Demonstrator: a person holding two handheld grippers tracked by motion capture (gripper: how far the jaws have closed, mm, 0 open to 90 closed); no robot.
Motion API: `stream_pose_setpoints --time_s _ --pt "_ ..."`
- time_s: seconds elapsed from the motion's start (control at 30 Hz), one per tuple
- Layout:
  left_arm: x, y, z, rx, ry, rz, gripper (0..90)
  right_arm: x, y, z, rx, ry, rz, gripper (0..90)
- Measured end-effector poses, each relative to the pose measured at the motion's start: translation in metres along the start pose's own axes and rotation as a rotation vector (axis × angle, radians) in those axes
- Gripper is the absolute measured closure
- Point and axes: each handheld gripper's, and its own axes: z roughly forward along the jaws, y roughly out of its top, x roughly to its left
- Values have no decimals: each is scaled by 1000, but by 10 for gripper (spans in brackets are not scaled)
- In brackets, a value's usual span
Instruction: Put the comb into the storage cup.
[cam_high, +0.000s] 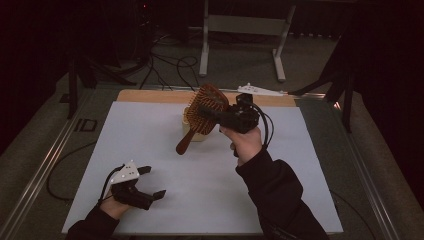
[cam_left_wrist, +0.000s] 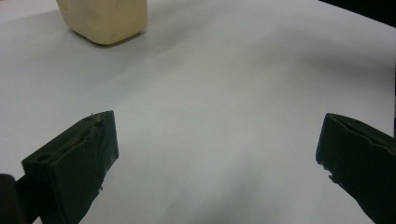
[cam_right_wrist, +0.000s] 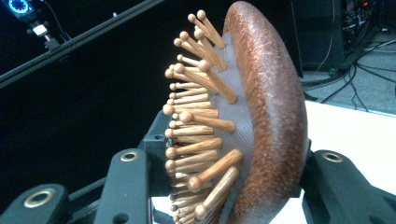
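— Black jaws of the left gripper (cam_high: 145, 182) are seen nearest, low over the white sheet (cam_high: 210, 200). How are they set?

— They are spread wide, with nothing between them; in the left gripper view only bare sheet is seen between the two blocky pads, and a cream block (cam_left_wrist: 105, 18) is caught at the top edge, well apart from them.

— And from above?

— There the block (cam_high: 192, 135) is largely covered by the brush (cam_high: 202, 112), which is held up over it. The brush is clamped at its head by the right gripper (cam_high: 220, 115), the jaws shut on it, and the handle is slanted down toward the sheet without touching it.

— What is added by the right gripper view?

— The brush (cam_right_wrist: 261, 116) is shown edge-on: a rounded back of reddish-brown wood, a grey cushion, and wooden pins with ball tips.

— What is found farther off?

— A strip of wooden tabletop (cam_high: 150, 95) is left bare past the sheet, a white plate (cam_high: 260, 90) lies at its far edge, and cables (cam_high: 170, 67) and a metal frame (cam_high: 245, 30) are seen on the dark floor beyond.
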Motion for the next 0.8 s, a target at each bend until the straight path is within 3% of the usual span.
stream_pose_setpoints --time_s 0.8 --pt "0 -2 -2 -31 0 24 0 -17 53 6 -70 -83 -26 520"
